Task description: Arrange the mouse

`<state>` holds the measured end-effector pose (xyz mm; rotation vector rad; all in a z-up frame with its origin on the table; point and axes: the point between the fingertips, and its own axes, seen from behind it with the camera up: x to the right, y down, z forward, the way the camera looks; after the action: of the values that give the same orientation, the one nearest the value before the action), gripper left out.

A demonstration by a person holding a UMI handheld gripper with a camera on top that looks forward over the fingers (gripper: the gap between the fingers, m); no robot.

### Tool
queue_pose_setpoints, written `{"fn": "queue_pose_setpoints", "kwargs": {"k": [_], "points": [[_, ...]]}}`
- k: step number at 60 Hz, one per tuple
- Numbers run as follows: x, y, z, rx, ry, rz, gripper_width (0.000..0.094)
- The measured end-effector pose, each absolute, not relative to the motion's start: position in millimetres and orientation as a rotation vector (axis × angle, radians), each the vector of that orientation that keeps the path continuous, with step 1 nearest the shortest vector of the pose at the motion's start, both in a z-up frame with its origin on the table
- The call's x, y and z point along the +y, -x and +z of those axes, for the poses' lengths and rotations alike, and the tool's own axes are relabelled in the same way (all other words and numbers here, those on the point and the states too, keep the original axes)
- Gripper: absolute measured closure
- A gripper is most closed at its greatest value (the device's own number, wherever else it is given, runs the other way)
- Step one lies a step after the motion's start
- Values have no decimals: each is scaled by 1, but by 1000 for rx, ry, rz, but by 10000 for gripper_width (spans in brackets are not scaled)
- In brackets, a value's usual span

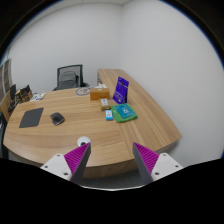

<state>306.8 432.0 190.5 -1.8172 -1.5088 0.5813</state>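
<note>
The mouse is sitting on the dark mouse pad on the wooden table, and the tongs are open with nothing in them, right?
Not quite. In the gripper view the mouse lies on the bare wooden table, just beside the dark mouse pad, not on it. The rest holds: the tongs are open and hold nothing.
</note>
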Motion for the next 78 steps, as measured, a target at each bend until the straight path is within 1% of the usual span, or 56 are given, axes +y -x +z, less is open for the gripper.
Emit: {"fn": "queue_pose_setpoints", "kwargs": {"k": [11, 22, 39, 57, 78], "points": [[426, -300, 184, -1520, 1812, 579, 74], [405, -286, 173, -1558, 1798, 595, 74], [338, -256, 163, -1647, 1763, 644, 73], [257, -211, 139, -1761, 1702, 717, 74], [193, -152, 105, -1803, 1669, 747, 77]]}}
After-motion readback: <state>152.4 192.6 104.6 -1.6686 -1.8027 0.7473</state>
